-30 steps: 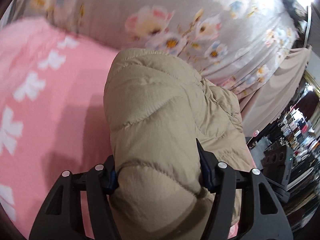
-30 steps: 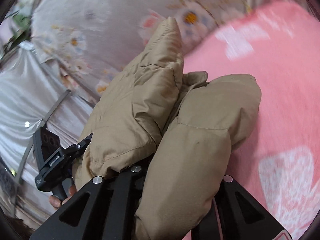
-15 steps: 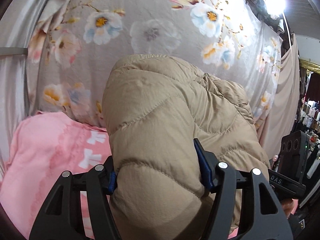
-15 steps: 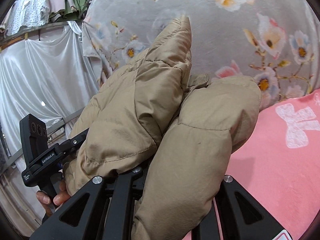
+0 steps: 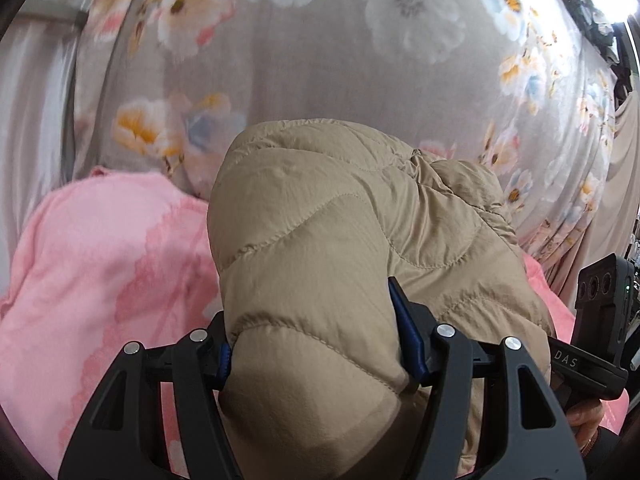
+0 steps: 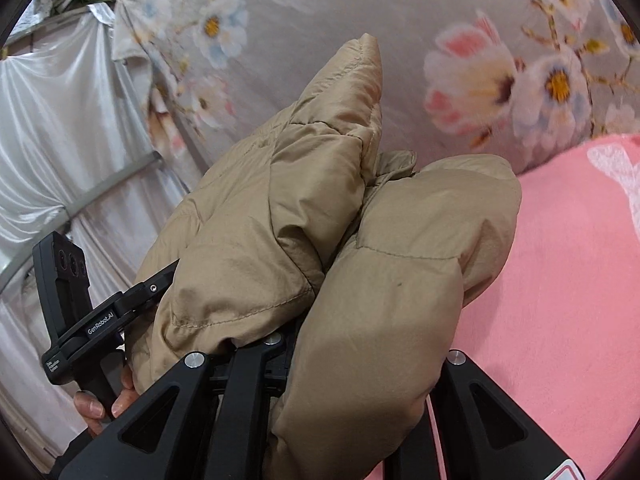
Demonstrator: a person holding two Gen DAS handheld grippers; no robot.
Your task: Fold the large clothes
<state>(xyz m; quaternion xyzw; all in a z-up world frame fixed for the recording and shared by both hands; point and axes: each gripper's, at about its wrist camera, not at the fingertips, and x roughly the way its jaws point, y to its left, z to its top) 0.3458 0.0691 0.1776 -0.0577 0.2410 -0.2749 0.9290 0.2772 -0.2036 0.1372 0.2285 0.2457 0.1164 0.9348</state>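
A tan quilted puffer jacket (image 5: 344, 248) is held up off the pink blanket (image 5: 100, 280) by both grippers. My left gripper (image 5: 316, 344) is shut on a thick padded roll of it, the blue pads pressing into both sides. In the right wrist view the same jacket (image 6: 280, 240) bulges over my right gripper (image 6: 304, 364), which is shut on a bunched fold; the fingertips are buried in fabric. Each view shows the other gripper beside the jacket, held by a hand.
A grey floral cloth (image 5: 360, 60) hangs as a backdrop right behind the jacket. The pink blanket with white bows (image 6: 568, 280) covers the surface below. White satin drapes and a metal rail (image 6: 60, 140) stand at the left of the right wrist view.
Both grippers have swung sideways with the jacket still held. The floral backdrop now fills most of each view, and less pink blanket shows than a second ago.
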